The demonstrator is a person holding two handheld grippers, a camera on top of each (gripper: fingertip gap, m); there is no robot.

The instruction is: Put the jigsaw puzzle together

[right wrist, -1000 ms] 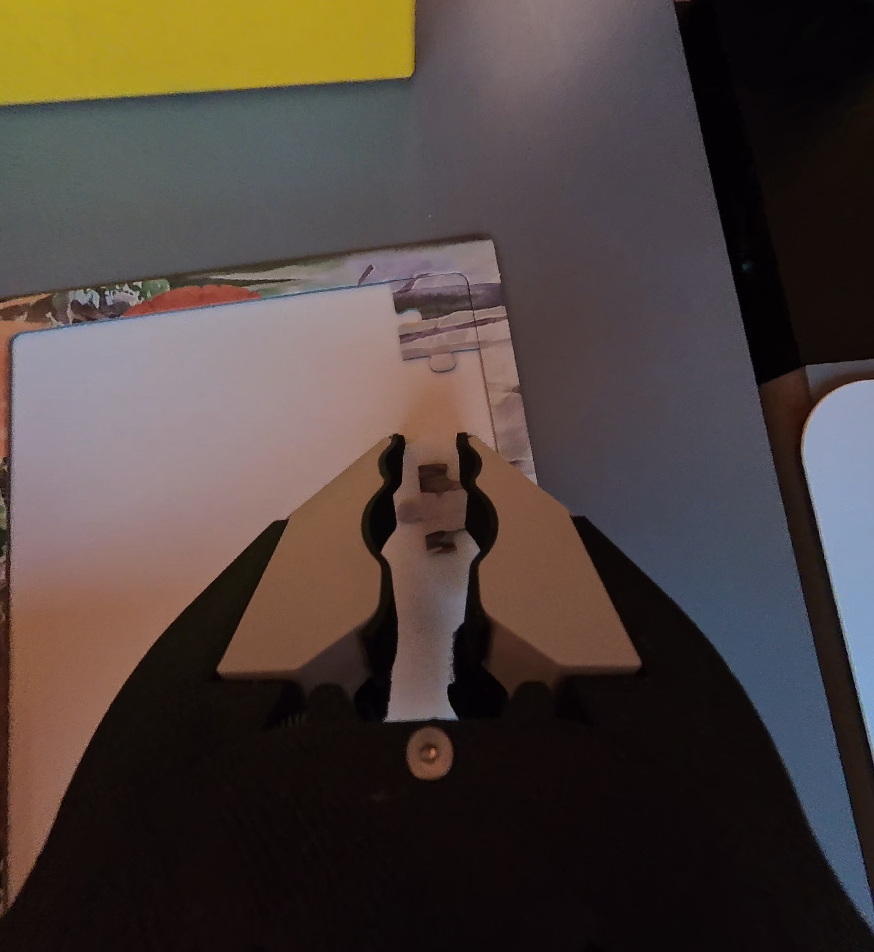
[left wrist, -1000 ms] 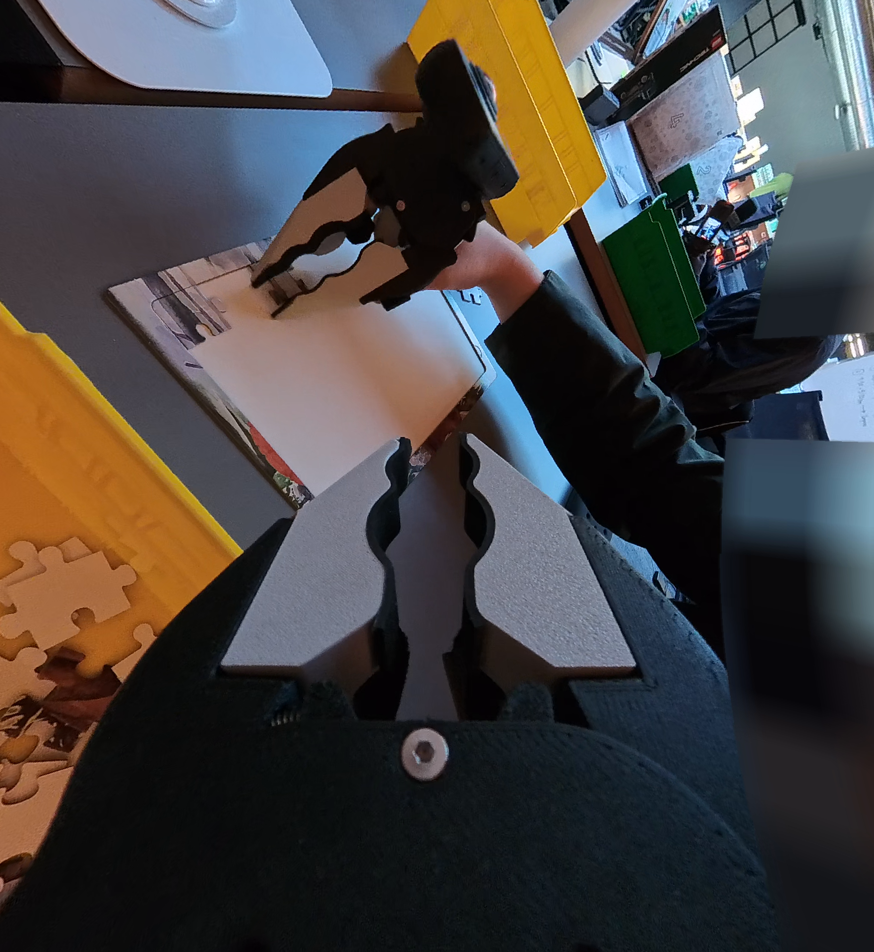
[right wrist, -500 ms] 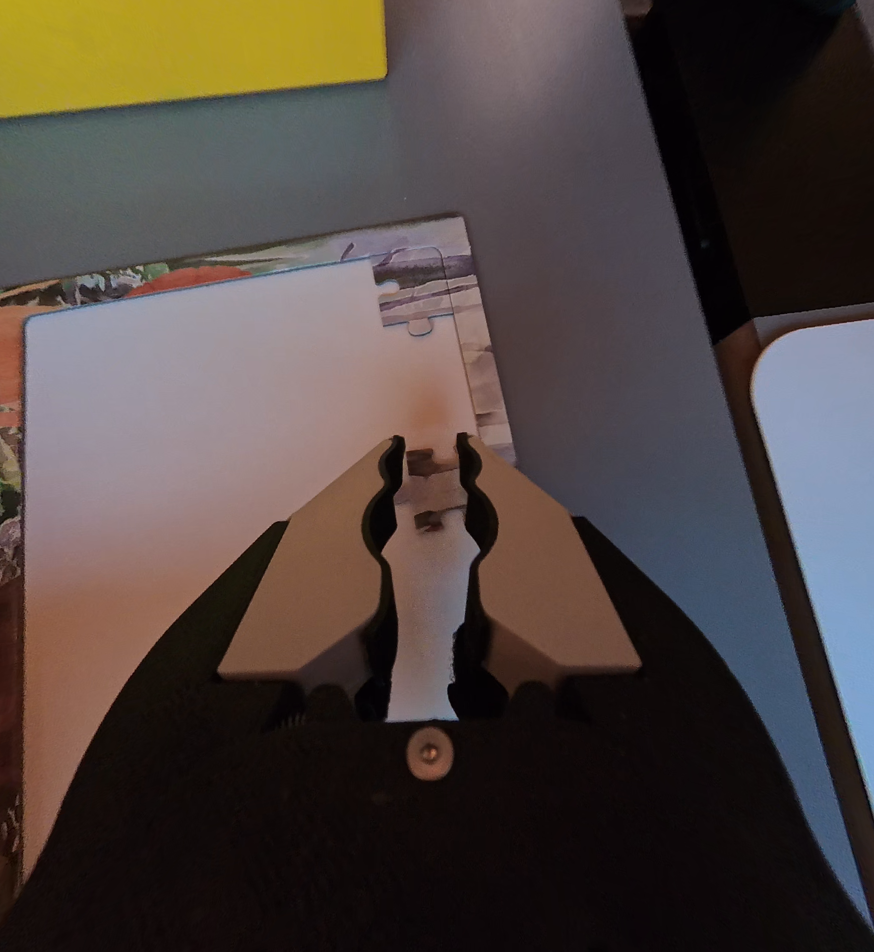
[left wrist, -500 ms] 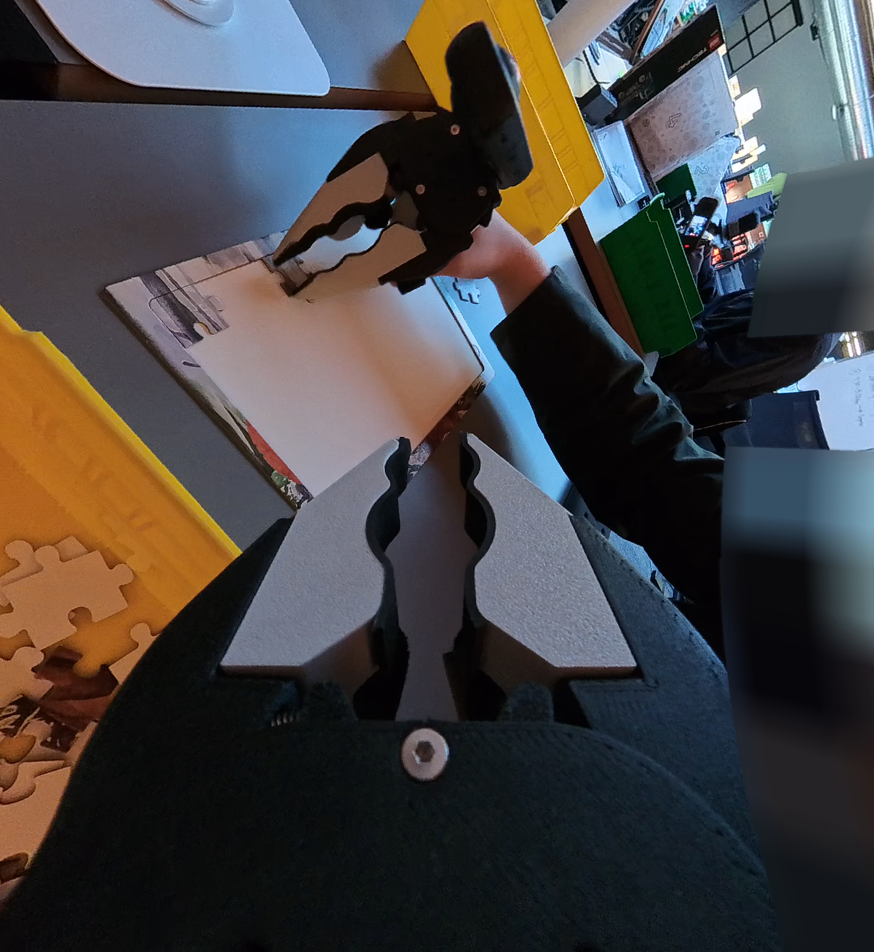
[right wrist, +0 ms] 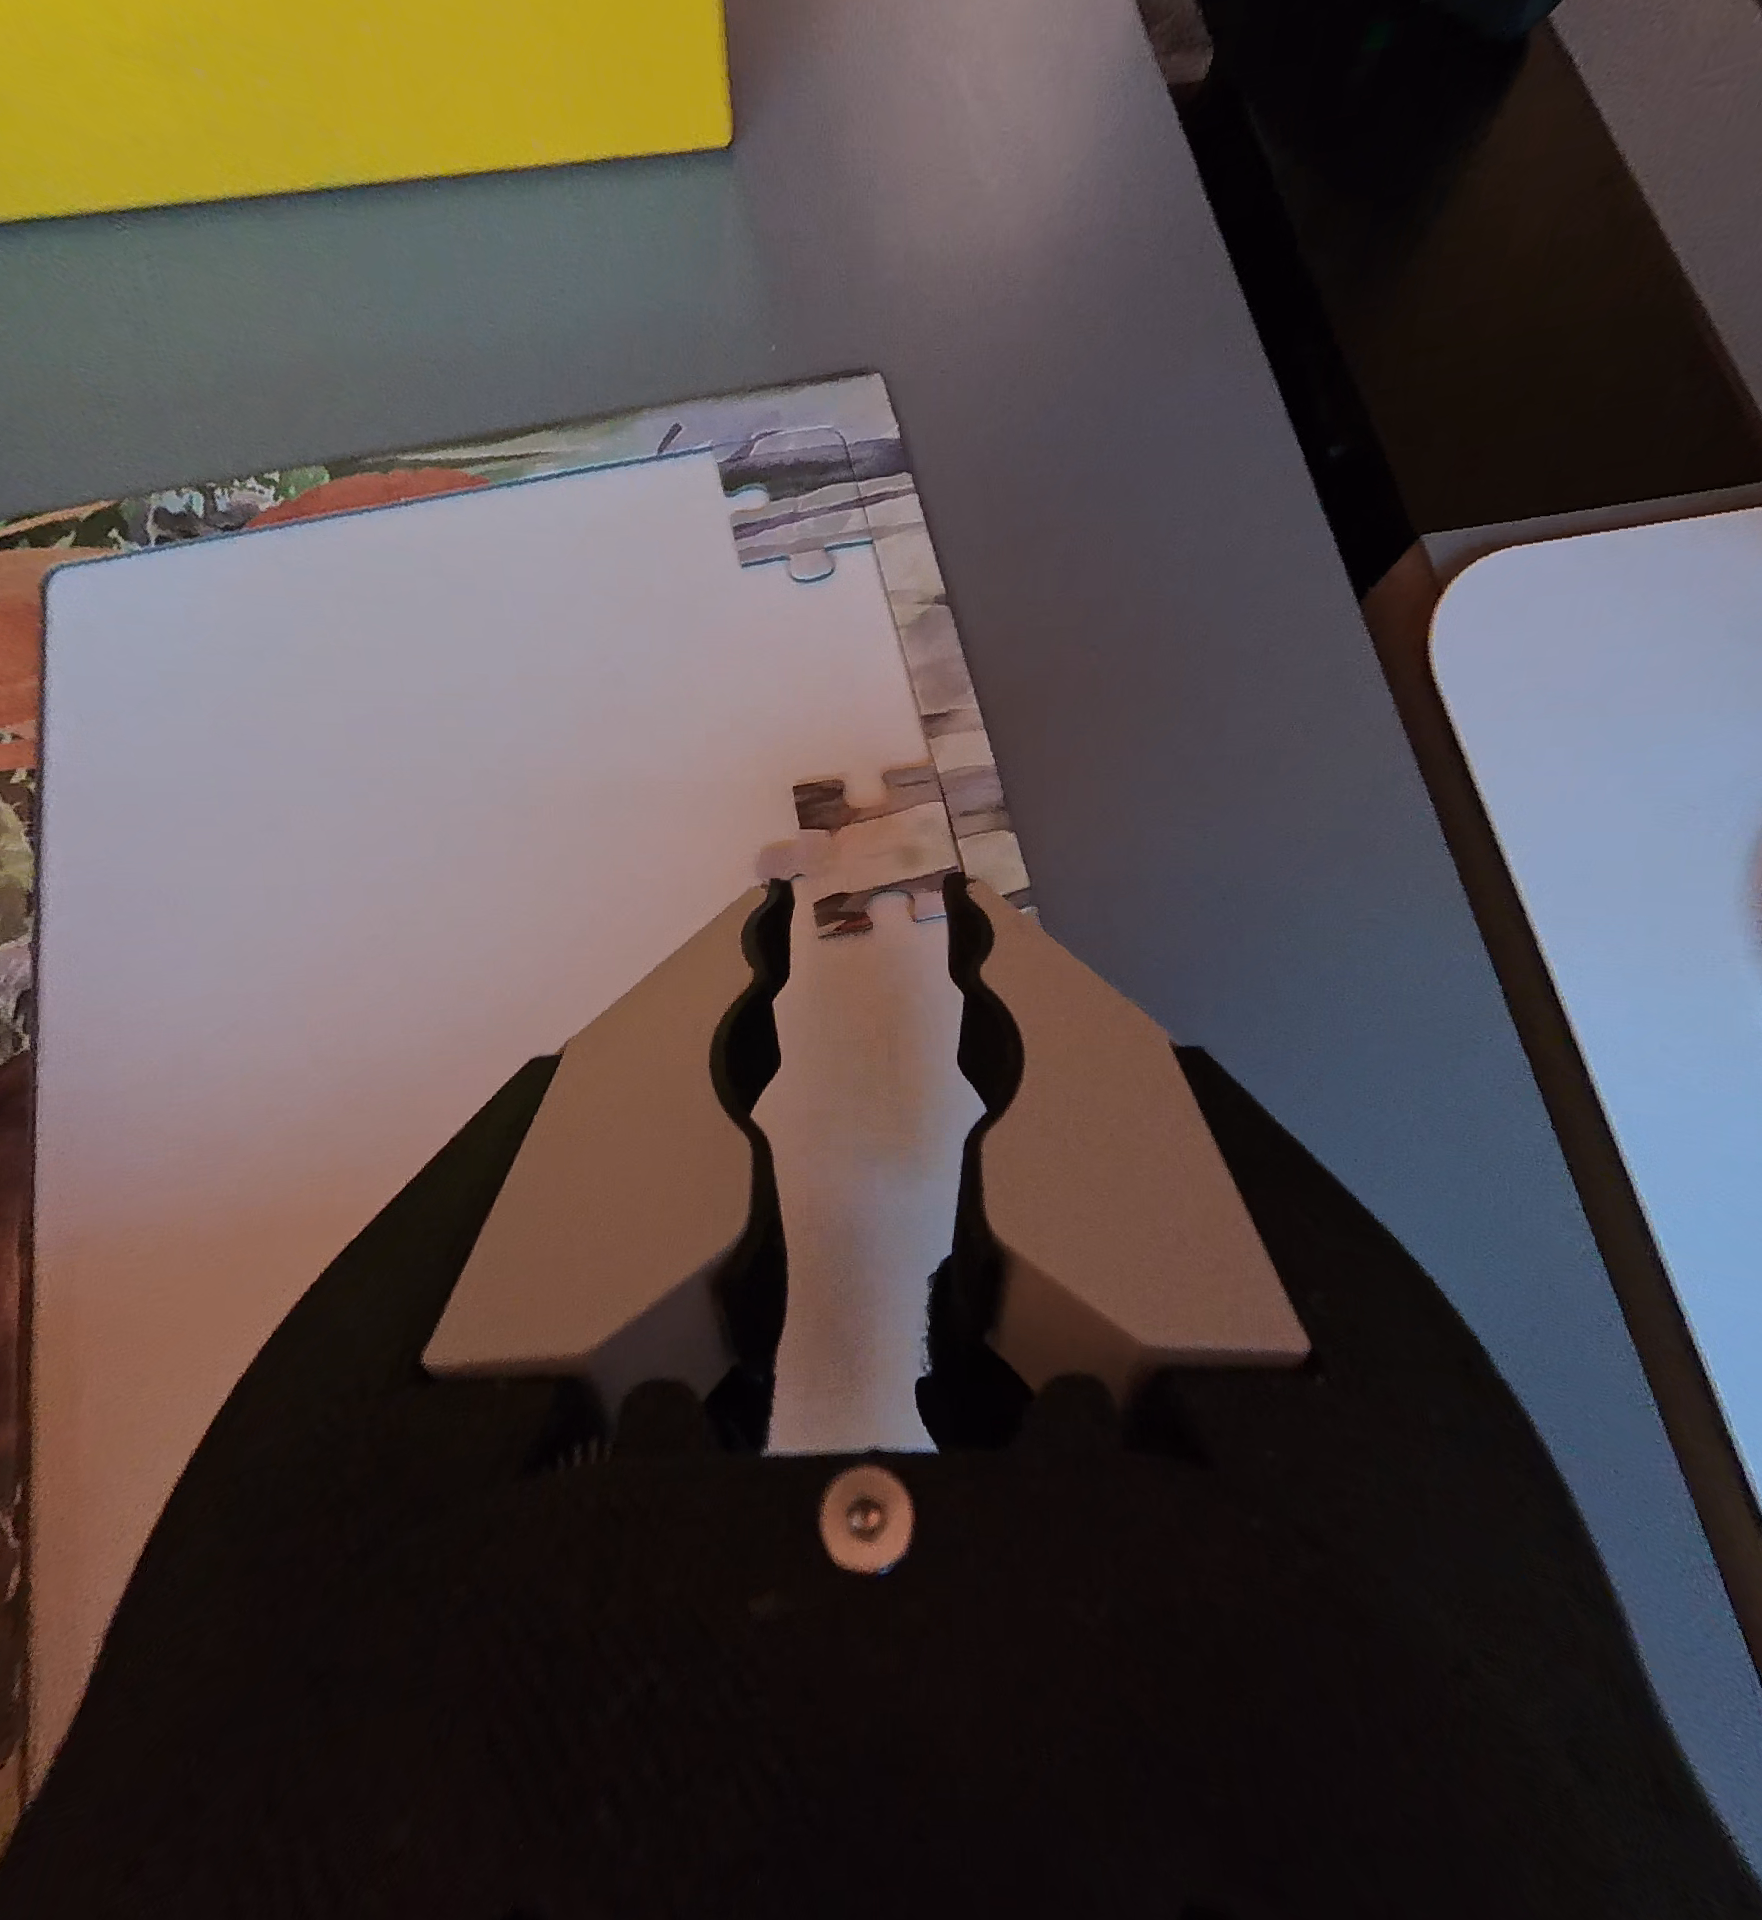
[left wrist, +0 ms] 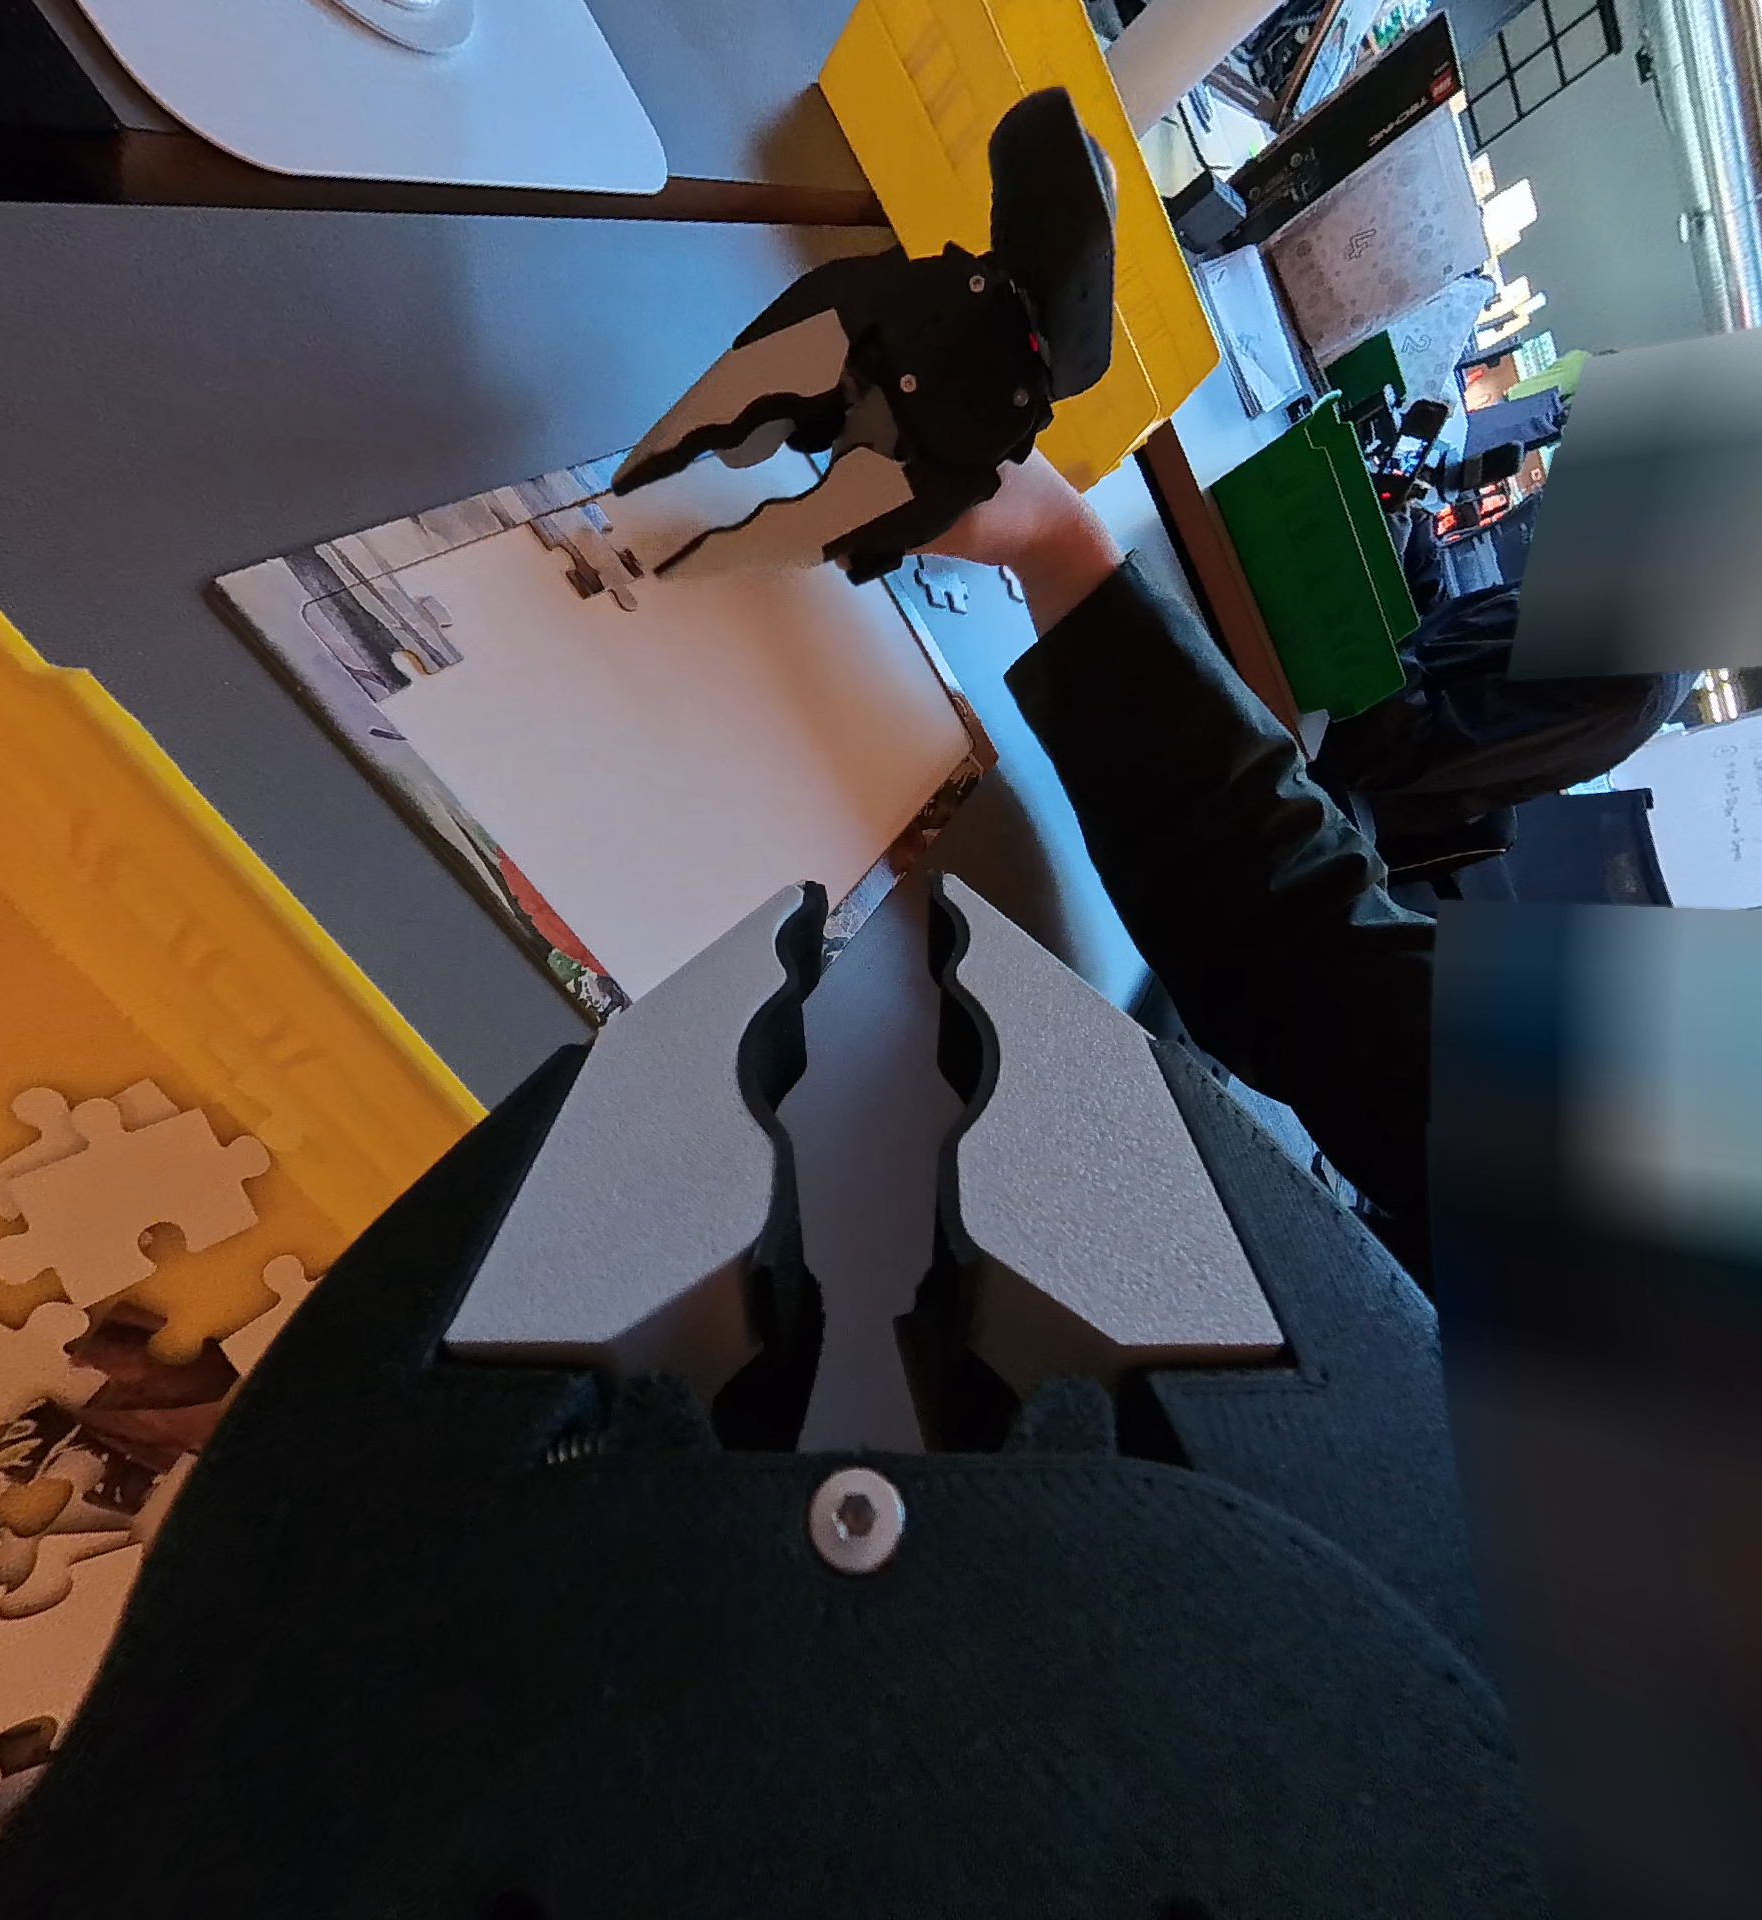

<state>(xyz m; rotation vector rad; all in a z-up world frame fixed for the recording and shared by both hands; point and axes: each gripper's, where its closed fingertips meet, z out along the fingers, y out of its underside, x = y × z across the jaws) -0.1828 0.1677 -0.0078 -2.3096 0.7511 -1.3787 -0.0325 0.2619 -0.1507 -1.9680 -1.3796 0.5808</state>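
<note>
Since half a second ago our right gripper (right wrist: pixel 864 883) has spread its fingers and let go of the puzzle piece (right wrist: pixel 882 850) it was carrying, and that piece now lies flat on the white inset of the puzzle board (right wrist: pixel 420 831), against the printed border on the right side, just ahead of our fingertips. We cannot tell whether it sits fully in its proper slot or only rests near it. One other piece, the corner piece (right wrist: pixel 794 499), is already seated in the far right corner of the board, well apart from the new one. Nearly all of the white field is bare, so we judge the task barely begun: two pieces on the board and the great bulk left to place. In the left wrist view our left gripper (left wrist: pixel 869 904) hangs with its fingers parted and nothing between them, beside the near edge of the board. To its left the yellow bin (left wrist: pixel 129 831) holds a heap of loose pieces (left wrist: pixel 118 1195), many face down. One small stray piece (left wrist: pixel 944 584) lies on the grey table (left wrist: pixel 181 364) just past the board, near our right hand (left wrist: pixel 1022 520). A second yellow bin (left wrist: pixel 1043 62) stands farther off.
</note>
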